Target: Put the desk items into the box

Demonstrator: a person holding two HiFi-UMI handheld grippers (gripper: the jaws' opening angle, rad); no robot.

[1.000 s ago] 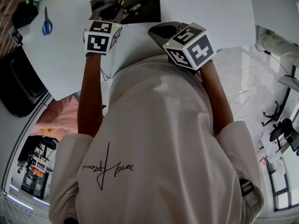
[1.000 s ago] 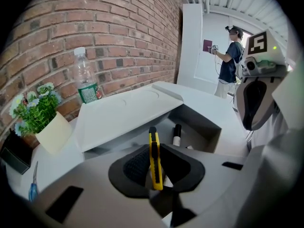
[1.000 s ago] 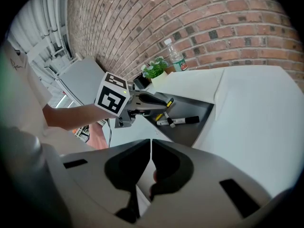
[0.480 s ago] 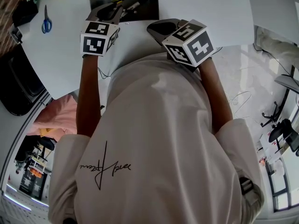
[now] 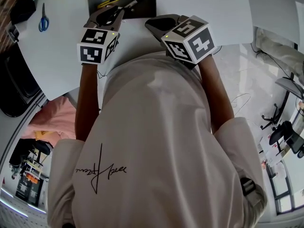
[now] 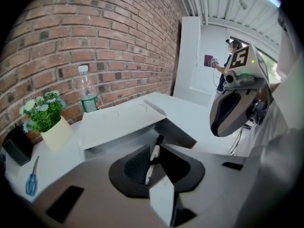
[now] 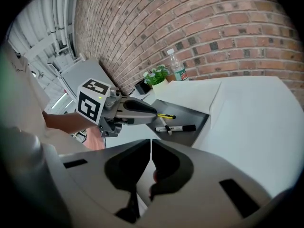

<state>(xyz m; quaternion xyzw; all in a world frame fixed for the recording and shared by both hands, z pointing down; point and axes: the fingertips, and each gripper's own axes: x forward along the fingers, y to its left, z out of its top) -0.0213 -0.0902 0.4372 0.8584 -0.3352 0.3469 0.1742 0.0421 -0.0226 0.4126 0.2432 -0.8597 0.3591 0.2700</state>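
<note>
Open dark-lined cardboard box: mouth reachable from near side. Its white flaps wall off left and far edges. Left gripper, clamped on a black-and-white marker, hangs at the near-left edge. Bare white table to the right: free. Far left cluttered: potted plant, clear plastic bottle, blue-handled scissors.

There are two grippers, the left gripper and the right gripper, and one open box. A marker and a second marker make two, and with them is one yellow-and-black pen-like item. Elsewhere there are one pair of blue-handled scissors, one water bottle, one potted plant and one black container.
</note>
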